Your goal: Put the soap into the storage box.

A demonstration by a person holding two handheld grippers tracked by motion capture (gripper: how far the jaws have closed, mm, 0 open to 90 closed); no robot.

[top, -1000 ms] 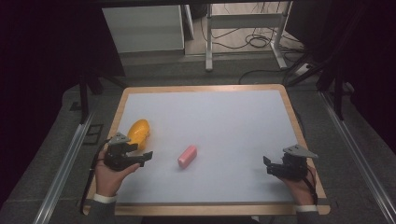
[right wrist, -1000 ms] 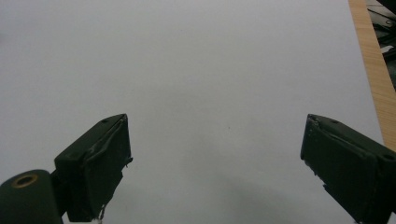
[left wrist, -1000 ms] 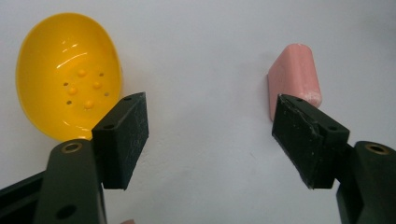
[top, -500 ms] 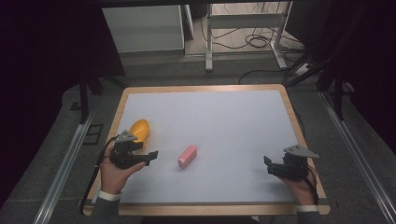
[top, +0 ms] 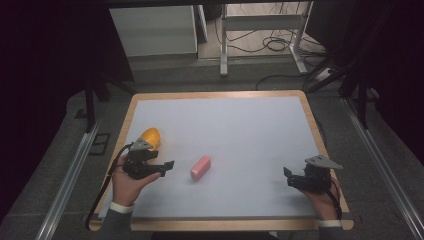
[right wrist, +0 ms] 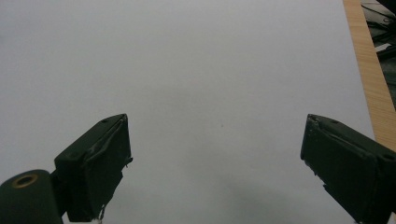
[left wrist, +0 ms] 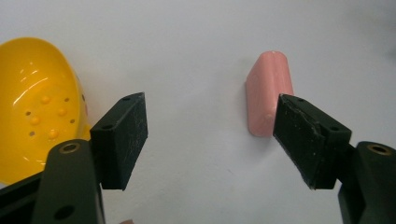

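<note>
Since a second before, the left gripper point(top: 159, 166) had swung away from the yellow bowl point(top: 151, 136) and turned its jaws toward the pink block point(top: 200, 167); the right gripper point(top: 296, 178) had hardly shifted, and the block and bowl lay where they were.

In the left gripper view the left gripper point(left wrist: 210, 140) had its jaws spread wide with nothing between them but bare white table point(left wrist: 196, 42). The block point(left wrist: 268, 88) lay ahead of the fingers and off toward the one on the view's right, its near end just past that fingertip point(left wrist: 306, 135) and partly hidden by it. Its long axis ran nearly along the gripper's line of sight, leaning slightly, so the jaws stood across its narrow width. The bowl point(left wrist: 35, 107), dotted with small holes, sat beside and behind the other finger point(left wrist: 122, 135).

From the high view the block rested on the table near the left gripper's tips and well apart from the right gripper, so the left hand point(top: 131, 181) was plainly the nearer one. Any grasp would probably call for a short advance and a small sideways shift to centre the block between the fingers.

The right gripper point(right wrist: 215, 163) also had its jaws spread and empty, facing blank table with the wooden rim point(right wrist: 369, 70) beyond its outer finger point(right wrist: 341, 158).
</note>
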